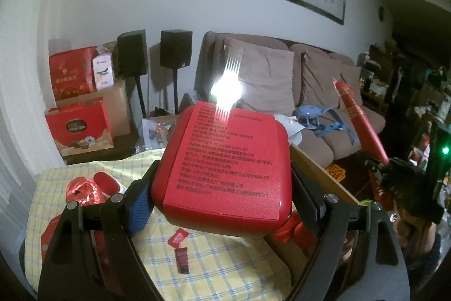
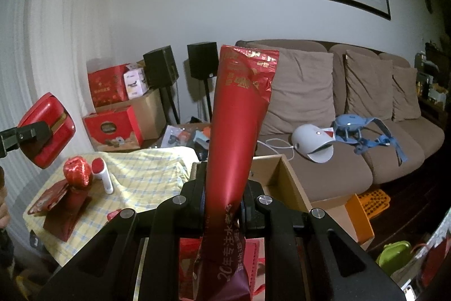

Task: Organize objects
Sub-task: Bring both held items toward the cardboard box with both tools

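Note:
My left gripper (image 1: 222,191) is shut on a red rounded box (image 1: 225,162) with a red printed label, held above the checked tablecloth; the box also shows at the left of the right wrist view (image 2: 46,127). My right gripper (image 2: 222,196) is shut on a long red foil packet (image 2: 239,114) that stands upright between the fingers; the packet shows at the right of the left wrist view (image 1: 358,120). An open cardboard box (image 2: 284,182) stands right of the table.
On the yellow checked tablecloth (image 2: 141,174) lie a red foil ball (image 2: 76,168), a white tube with red cap (image 2: 103,174), red envelopes (image 2: 59,205) and a small dark tube (image 1: 181,260). A brown sofa (image 2: 366,131) and speakers (image 2: 203,59) stand behind.

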Motion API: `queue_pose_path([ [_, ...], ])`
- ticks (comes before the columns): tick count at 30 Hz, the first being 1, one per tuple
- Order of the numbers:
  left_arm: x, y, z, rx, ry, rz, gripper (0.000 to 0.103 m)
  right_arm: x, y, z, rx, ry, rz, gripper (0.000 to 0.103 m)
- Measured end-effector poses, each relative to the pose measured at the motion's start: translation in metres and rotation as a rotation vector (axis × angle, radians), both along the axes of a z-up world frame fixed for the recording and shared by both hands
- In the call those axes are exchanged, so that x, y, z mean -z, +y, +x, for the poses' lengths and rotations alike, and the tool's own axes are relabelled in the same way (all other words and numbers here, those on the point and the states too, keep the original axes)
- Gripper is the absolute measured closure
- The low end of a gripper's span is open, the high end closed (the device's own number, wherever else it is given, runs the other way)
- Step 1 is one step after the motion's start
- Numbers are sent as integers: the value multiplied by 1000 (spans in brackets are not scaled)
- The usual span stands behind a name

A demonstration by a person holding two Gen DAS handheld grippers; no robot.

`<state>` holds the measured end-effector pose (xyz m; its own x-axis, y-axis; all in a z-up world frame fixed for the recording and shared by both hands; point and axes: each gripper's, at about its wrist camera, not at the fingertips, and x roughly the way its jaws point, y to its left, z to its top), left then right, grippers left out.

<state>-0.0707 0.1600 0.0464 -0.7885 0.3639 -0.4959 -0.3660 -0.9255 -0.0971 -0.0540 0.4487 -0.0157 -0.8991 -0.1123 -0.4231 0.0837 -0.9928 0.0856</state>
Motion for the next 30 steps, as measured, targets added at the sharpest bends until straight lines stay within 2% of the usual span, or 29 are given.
queue_pose_path([
  [11, -7, 17, 5, 29, 21, 12, 20, -2, 11, 3, 29, 4, 5, 87],
  [30, -11, 47, -1, 63, 11, 19, 20, -11, 53, 14, 124, 20, -14, 87],
])
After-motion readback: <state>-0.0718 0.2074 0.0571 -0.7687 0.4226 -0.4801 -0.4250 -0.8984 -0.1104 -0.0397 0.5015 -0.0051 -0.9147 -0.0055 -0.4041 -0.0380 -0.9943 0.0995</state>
